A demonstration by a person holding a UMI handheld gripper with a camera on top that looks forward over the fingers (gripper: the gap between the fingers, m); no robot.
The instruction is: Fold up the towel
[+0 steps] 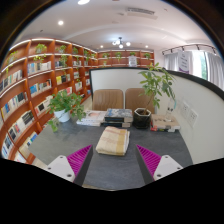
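We are in a book room, above a grey worktop (130, 165). Our tool (113, 160) hangs released. We go down slowly and pinch one towel (112, 141) edge.

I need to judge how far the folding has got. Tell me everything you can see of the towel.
The towel is pale beige, soft cloth by its look, already folded into a compact, roughly rectangular stack with layered edges showing. It lies flat on the grey table, just ahead of the open gripper, between the lines of its two fingers. Only the table touches it; the fingers stand clear.
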